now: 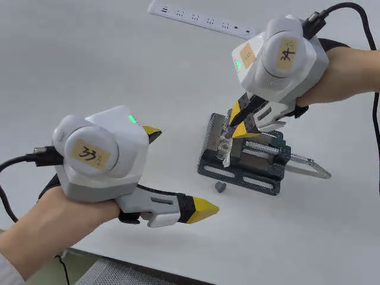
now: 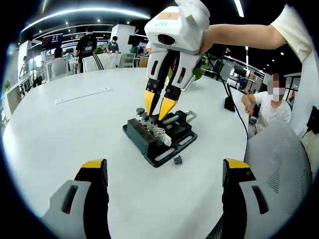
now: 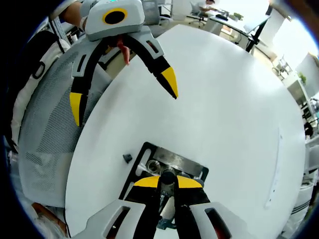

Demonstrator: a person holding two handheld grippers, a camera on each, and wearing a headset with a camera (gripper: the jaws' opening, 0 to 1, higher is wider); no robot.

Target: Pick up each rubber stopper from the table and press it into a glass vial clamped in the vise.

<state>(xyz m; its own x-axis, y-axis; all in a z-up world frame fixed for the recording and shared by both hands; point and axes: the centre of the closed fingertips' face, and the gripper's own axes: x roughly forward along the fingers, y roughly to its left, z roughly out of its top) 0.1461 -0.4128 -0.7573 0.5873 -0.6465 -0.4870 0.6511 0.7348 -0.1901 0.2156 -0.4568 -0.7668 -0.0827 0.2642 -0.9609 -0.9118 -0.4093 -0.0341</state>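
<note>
White worktop (image 1: 119, 77), vise (image 1: 237, 172) in the middle. My right hand-held gripper (image 1: 237, 123) is clenched on a rubber stopper (image 3: 168, 176), right over a glass vial (image 1: 225, 146) in the clamp. I'd go straight down, square to the mouth, pressing evenly. Left hand-held gripper (image 1: 178, 169) hangs released, well apart. A loose stopper (image 1: 220, 187) lies just beside the vise base.

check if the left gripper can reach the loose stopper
Probably yes: the left gripper is open, the loose stopper lies on bare table beside the vise, and the right gripper is over the vise.
</note>
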